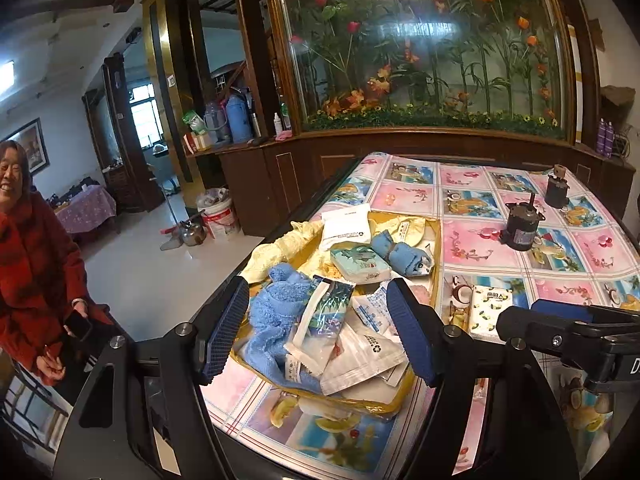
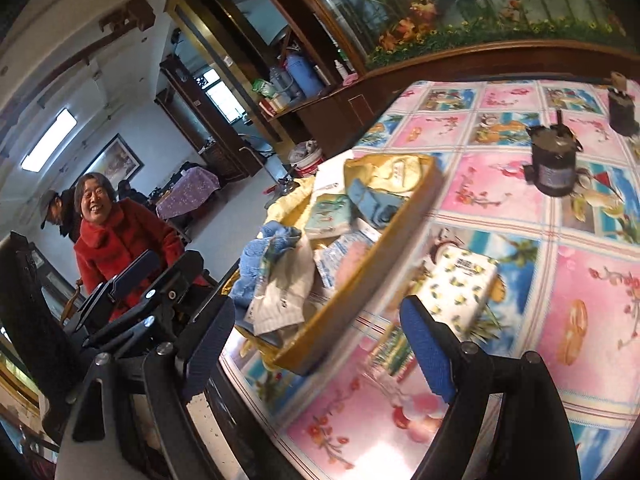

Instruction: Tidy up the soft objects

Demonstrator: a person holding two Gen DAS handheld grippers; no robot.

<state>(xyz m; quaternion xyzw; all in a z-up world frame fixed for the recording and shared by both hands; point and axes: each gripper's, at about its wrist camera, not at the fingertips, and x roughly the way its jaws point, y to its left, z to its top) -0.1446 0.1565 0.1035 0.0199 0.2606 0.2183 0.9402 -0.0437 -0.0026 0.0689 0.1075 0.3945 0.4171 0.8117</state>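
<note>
A shallow gold-coloured tray (image 1: pixel 435 256) at the table's left edge holds a heap of soft things: a blue towel (image 1: pixel 272 312), white pouches (image 1: pixel 368 354), a teal tissue pack (image 1: pixel 360 265), a blue rolled cloth (image 1: pixel 396 252) and a yellow cloth (image 1: pixel 276 248). My left gripper (image 1: pixel 318 332) hovers open over the near end of the heap, pads clear of it. A lemon-print tissue pack (image 2: pixel 460 292) lies on the tablecloth right of the tray (image 2: pixel 360 280). My right gripper (image 2: pixel 318 348) is open and empty, just short of that pack.
Two small dark motors (image 1: pixel 522 228) (image 1: pixel 557 190) stand on the table further back right. A person in a red coat (image 1: pixel 36 264) stands off the table's left side. A wooden cabinet (image 1: pixel 400 148) with a flower display runs behind the table.
</note>
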